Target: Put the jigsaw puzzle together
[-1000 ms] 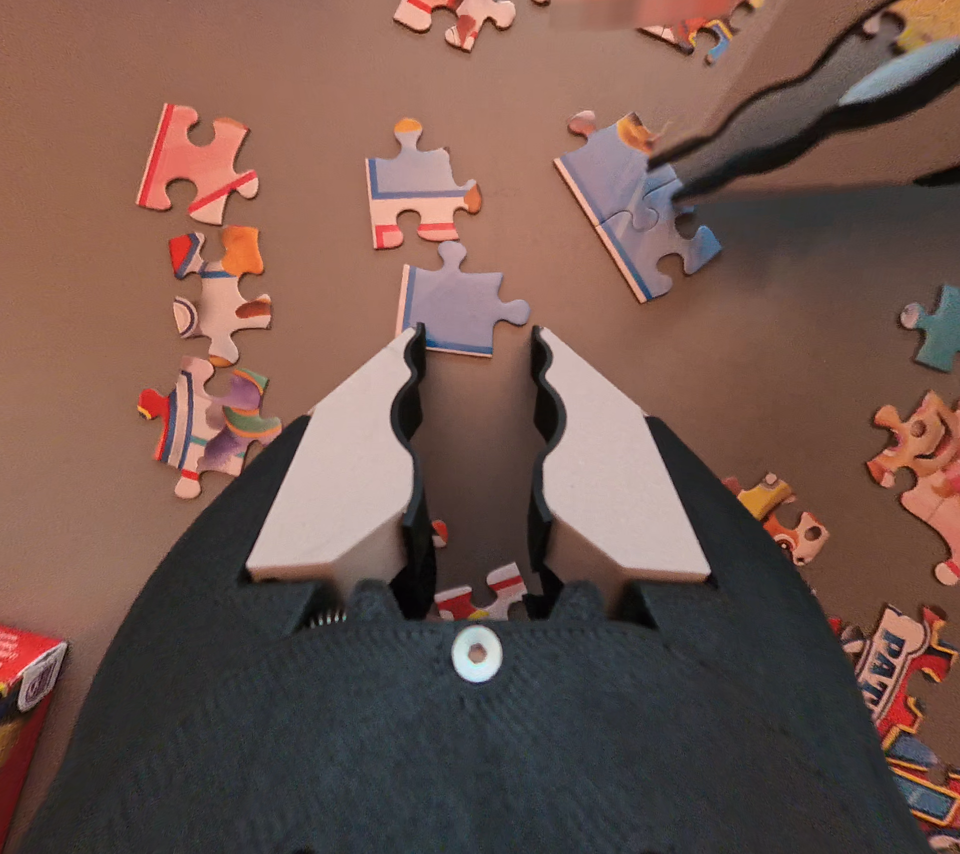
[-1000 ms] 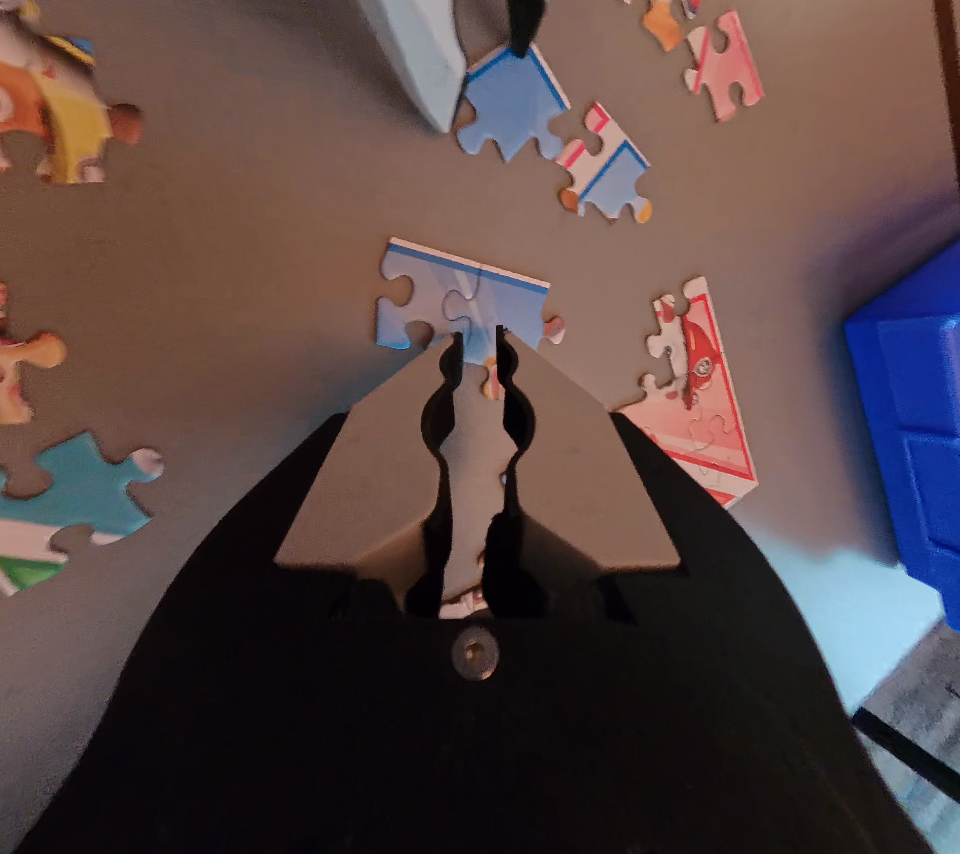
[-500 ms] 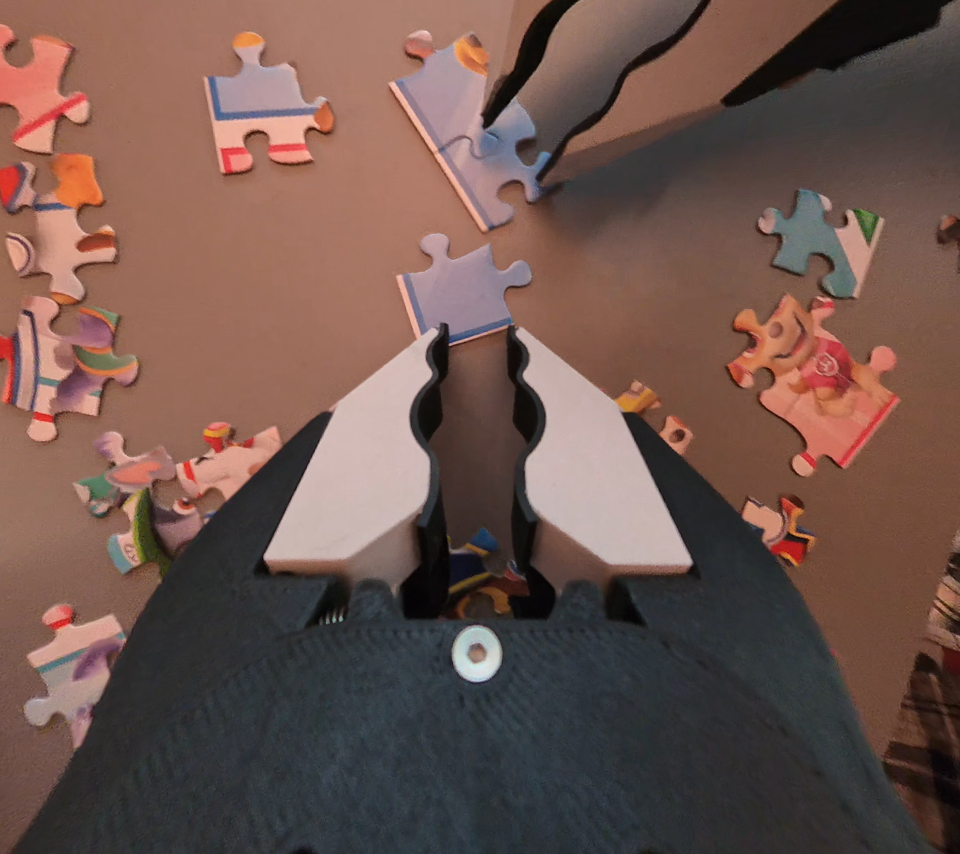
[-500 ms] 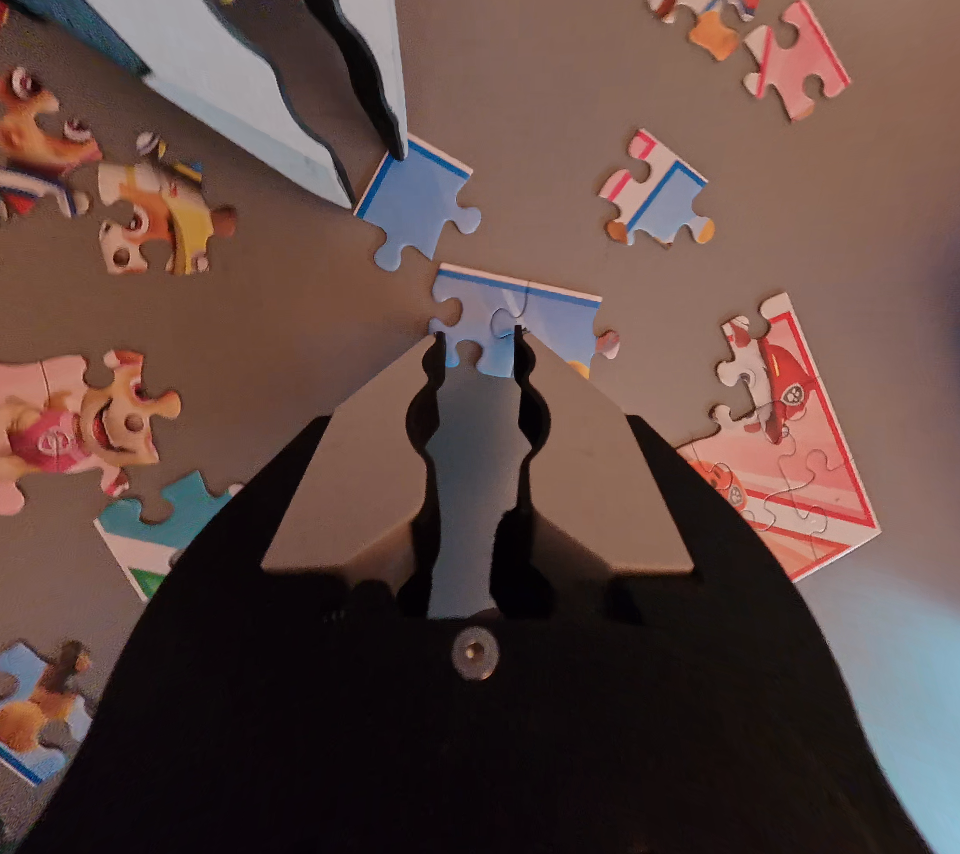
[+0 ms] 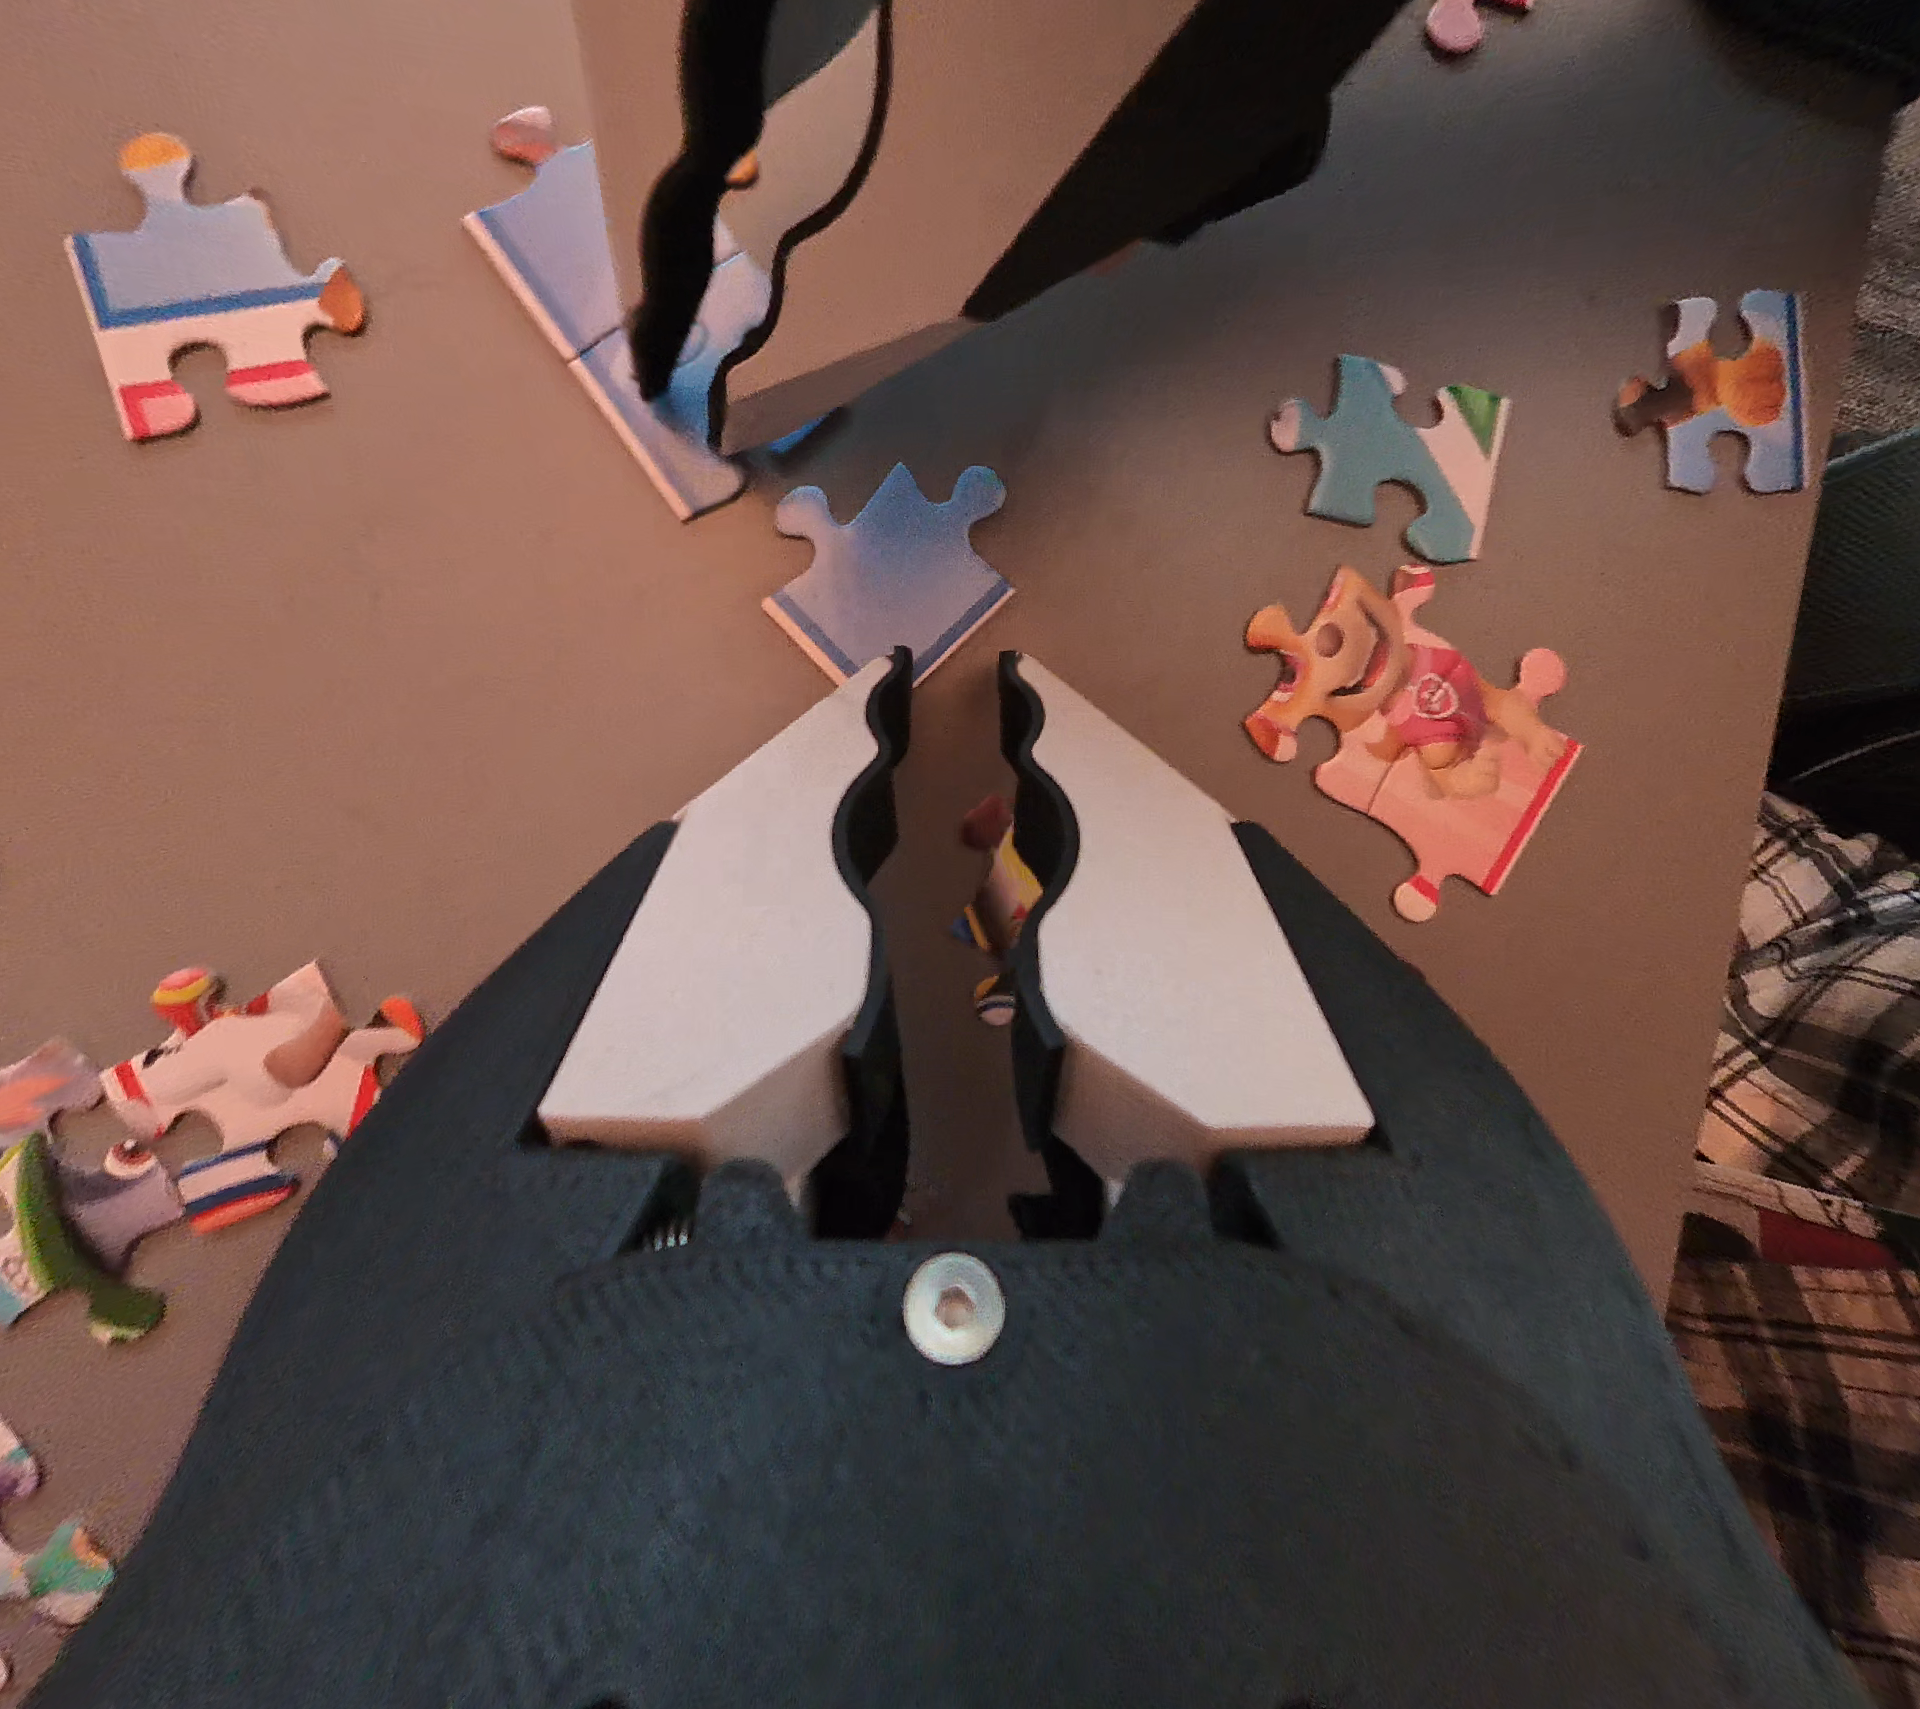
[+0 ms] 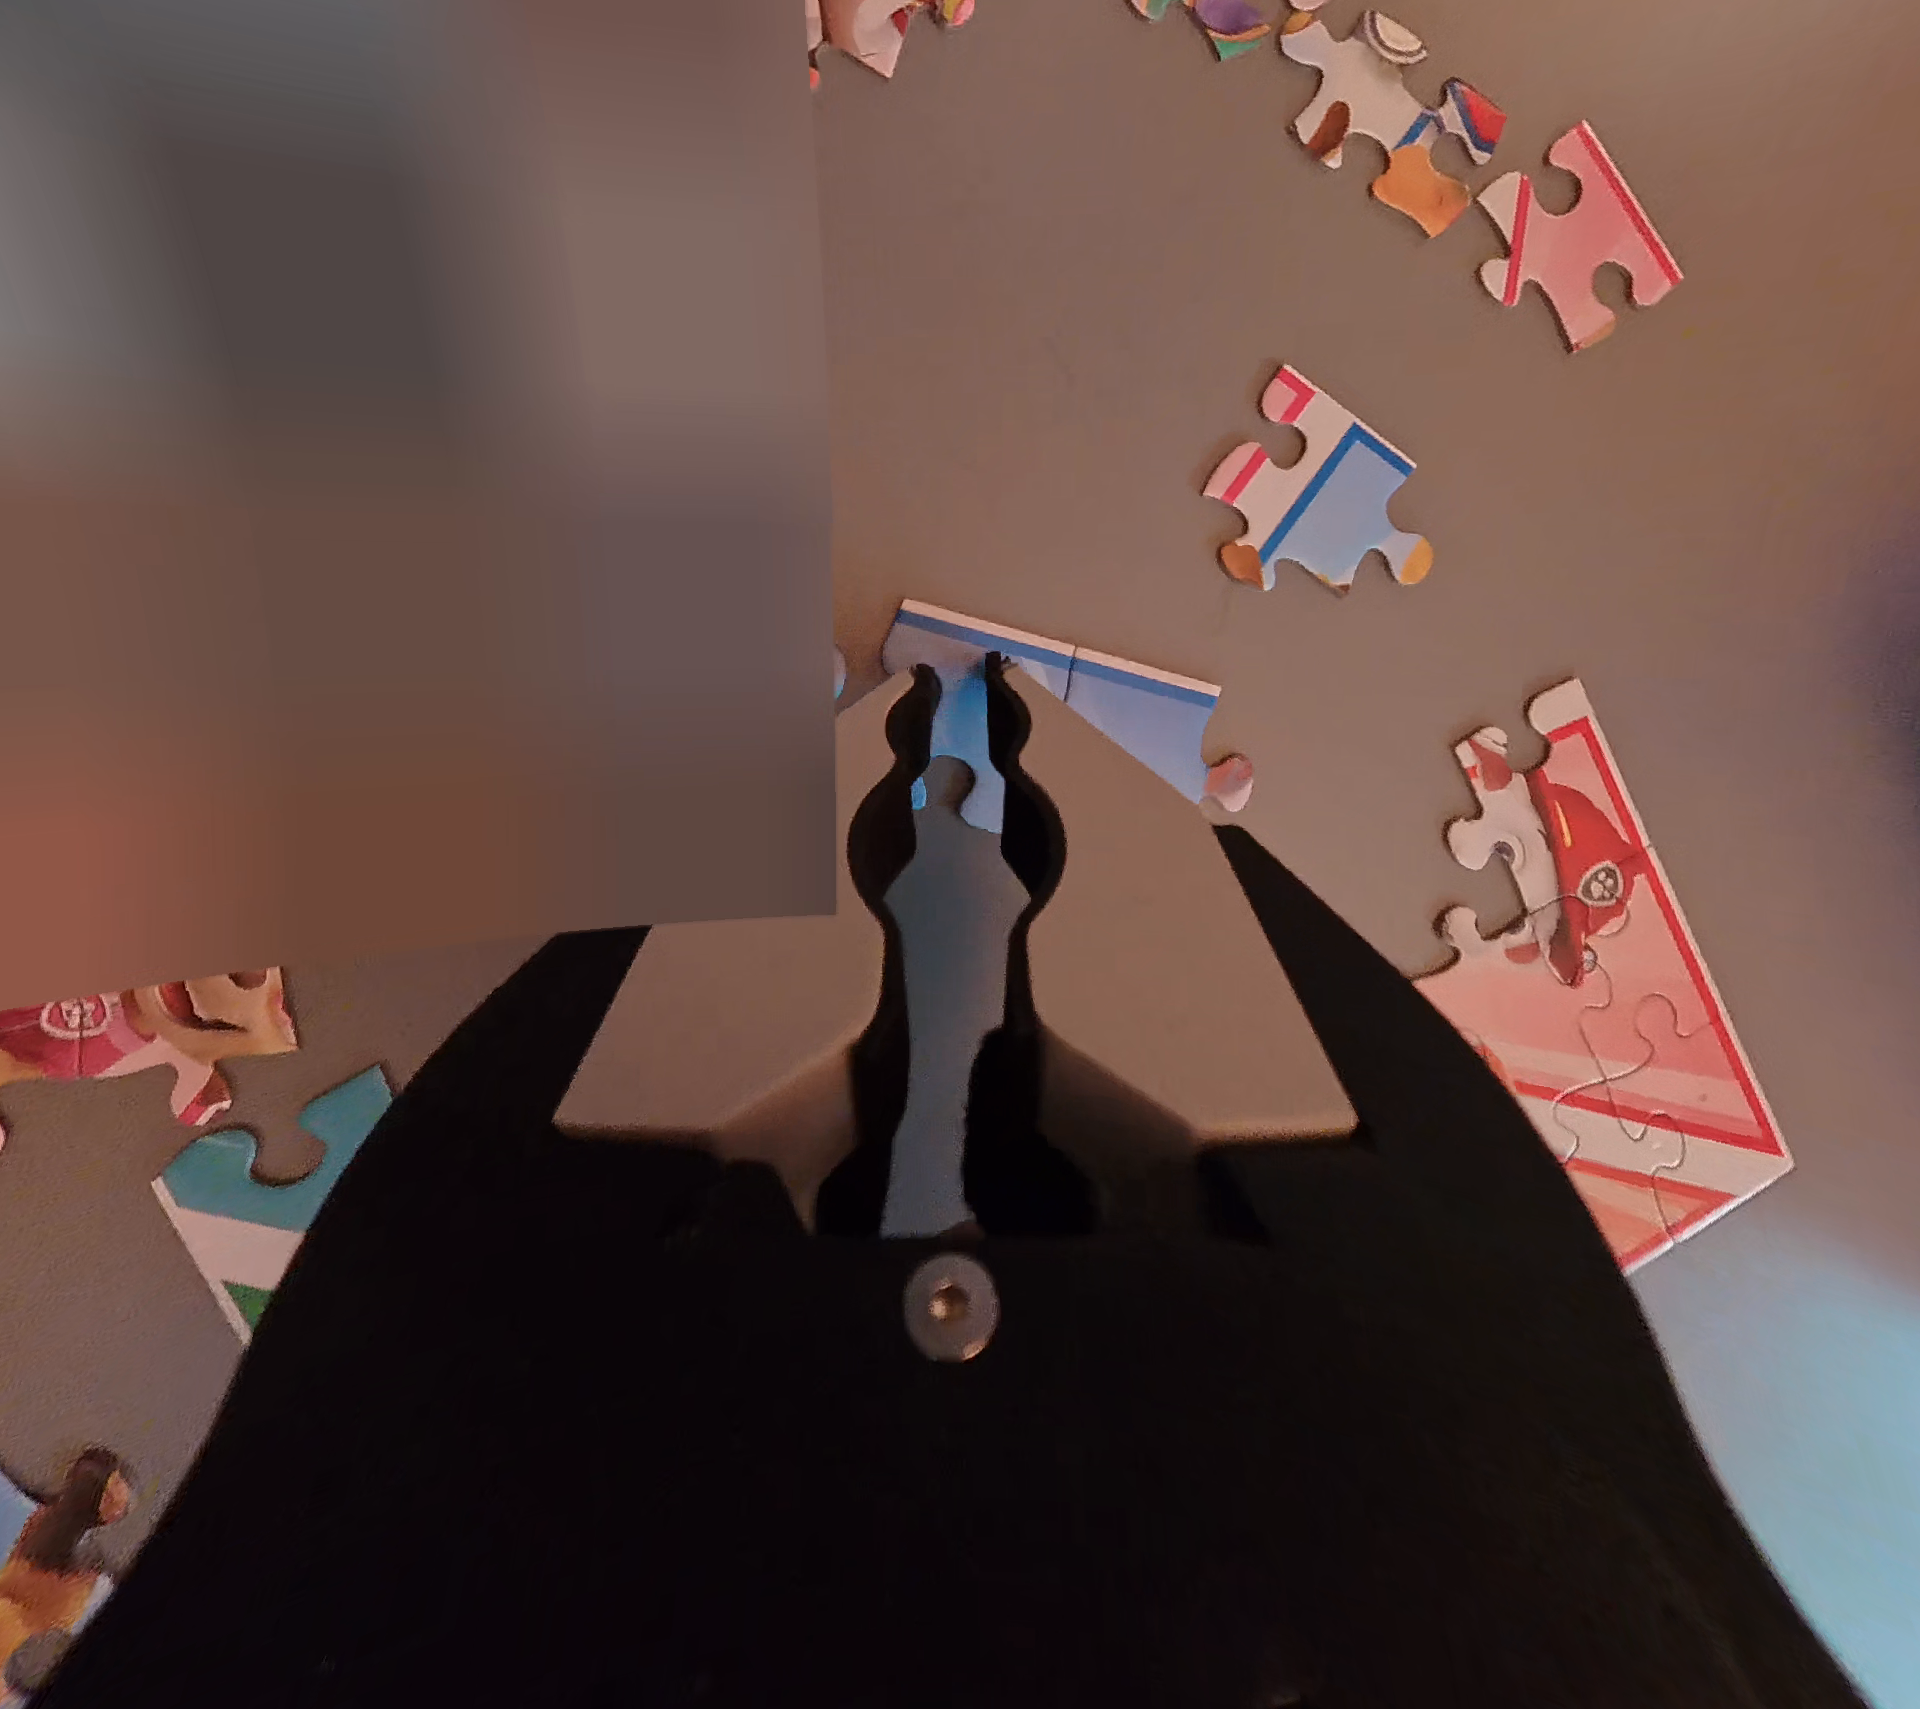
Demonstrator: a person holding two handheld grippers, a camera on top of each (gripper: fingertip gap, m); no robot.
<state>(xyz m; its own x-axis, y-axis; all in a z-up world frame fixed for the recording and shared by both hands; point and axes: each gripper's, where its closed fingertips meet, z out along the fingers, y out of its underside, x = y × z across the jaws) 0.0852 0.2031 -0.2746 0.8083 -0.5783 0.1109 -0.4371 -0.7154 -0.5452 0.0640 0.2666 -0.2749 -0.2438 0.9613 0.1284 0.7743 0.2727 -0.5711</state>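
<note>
A single blue corner piece [image 5: 894, 579] lies flat on the brown table, just ahead of my left gripper [image 5: 954, 667]. The left jaws stand narrowly apart with nothing between them, and the left fingertip [image 5: 896, 672] touches the piece's near corner. A joined pair of blue edge pieces [image 5: 566, 257] lies just beyond it, a small gap apart. My right gripper [image 6: 958, 670] comes down onto this pair [image 6: 1132, 693], jaws slightly apart, with both tips resting on the piece nearer the single one. It also shows in the left wrist view [image 5: 686, 407].
Loose pieces lie all around: a blue-white-red piece [image 5: 208, 288], a teal piece [image 5: 1392, 464], a pink dog pair [image 5: 1413, 724]. A joined pink corner section [image 6: 1621, 1036] lies right of the pair. The table edge [image 5: 1808, 620] runs along the right, with plaid cloth [image 5: 1818, 1140] beyond it. Tip to tip, the grippers are about 7 cm apart.
The single blue piece has moved right and turned, now close to the joined pair. My left jaws have narrowed. The right gripper has stayed on the joined pair.
</note>
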